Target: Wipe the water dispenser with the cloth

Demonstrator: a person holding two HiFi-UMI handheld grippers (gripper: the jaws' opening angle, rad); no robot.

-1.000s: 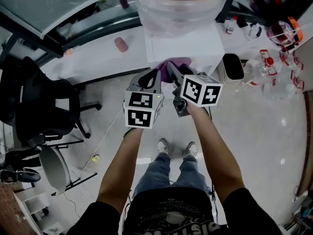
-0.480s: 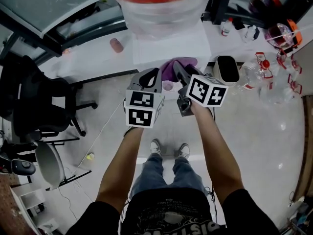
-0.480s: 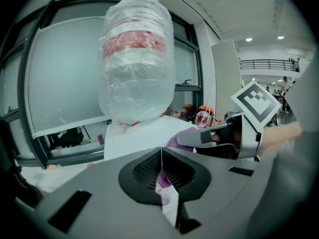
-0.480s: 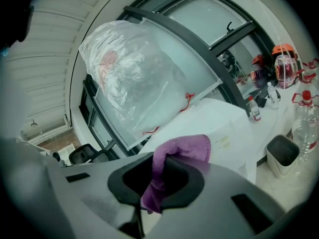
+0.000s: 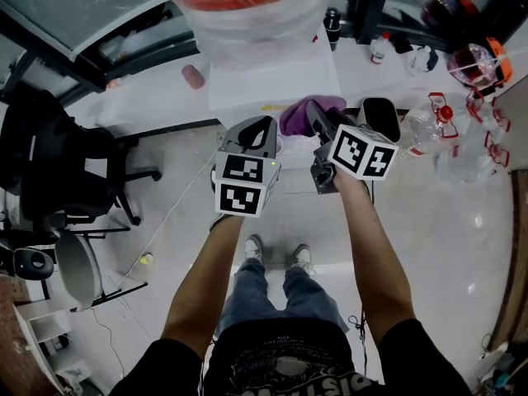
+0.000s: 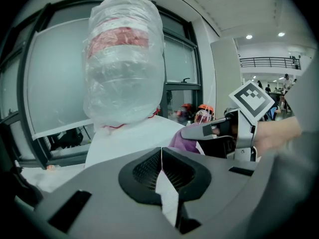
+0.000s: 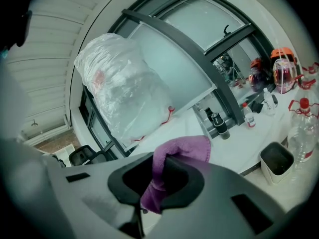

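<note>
Purple, crumpled cloth (image 7: 185, 146) hangs clamped in the right claw (image 7: 160, 166); the left claw (image 6: 161, 156) is clenched, empty.

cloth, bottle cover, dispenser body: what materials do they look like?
Cloth: purple, matte, fuzzy nap, folds limply; probably microfibre.
Bottle cover: thin clear plastic film, wrinkled and glossy, with a red band showing through.
Dispenser body: smooth white flat panels; likely plastic or painted metal, can't tell which.
</note>
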